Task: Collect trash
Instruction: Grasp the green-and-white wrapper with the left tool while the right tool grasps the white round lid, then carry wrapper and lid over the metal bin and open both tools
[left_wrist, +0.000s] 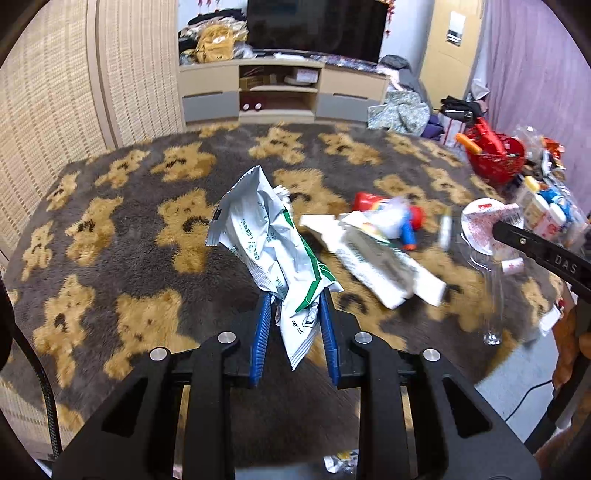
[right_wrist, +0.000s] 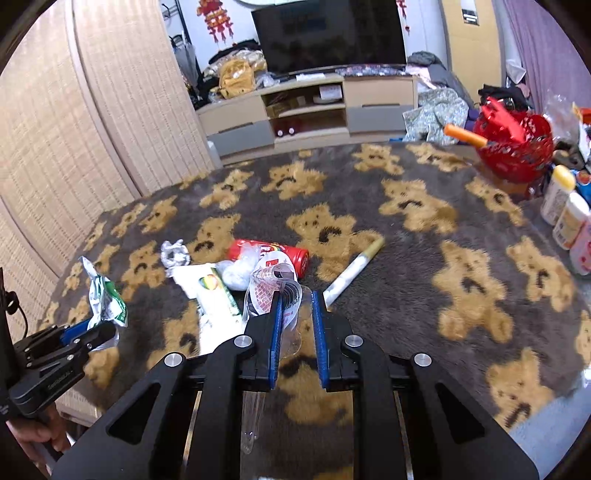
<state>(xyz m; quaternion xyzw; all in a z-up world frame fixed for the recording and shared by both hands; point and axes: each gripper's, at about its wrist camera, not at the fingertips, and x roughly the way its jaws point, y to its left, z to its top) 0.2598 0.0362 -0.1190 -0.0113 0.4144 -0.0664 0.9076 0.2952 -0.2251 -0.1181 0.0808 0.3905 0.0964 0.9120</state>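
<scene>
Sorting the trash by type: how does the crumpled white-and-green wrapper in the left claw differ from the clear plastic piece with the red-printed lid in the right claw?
The crumpled white-and-green foil wrapper is opaque and soft; the clear plastic piece with its red-printed lid is see-through and looks rigid. The wrapper sticks up above the left claw; the plastic also hangs below the right claw. Both are gripped, lifted off the bear-patterned rug.

Both views are fisheye cameras riding just behind a gripper's two fingers, tilted down over the bear-patterned blanket (left_wrist: 155, 221) and facing the far TV stand (left_wrist: 280, 88). The left wrist view sits nearer the left side, with the right gripper (left_wrist: 517, 230) entering at its right edge. The right wrist view sits further right, catching the left gripper (right_wrist: 92, 328) low at its left edge. Both share the litter in the blanket's middle, the red basket (right_wrist: 513, 147) far right, and the woven screen (right_wrist: 92, 147) on the left.
</scene>
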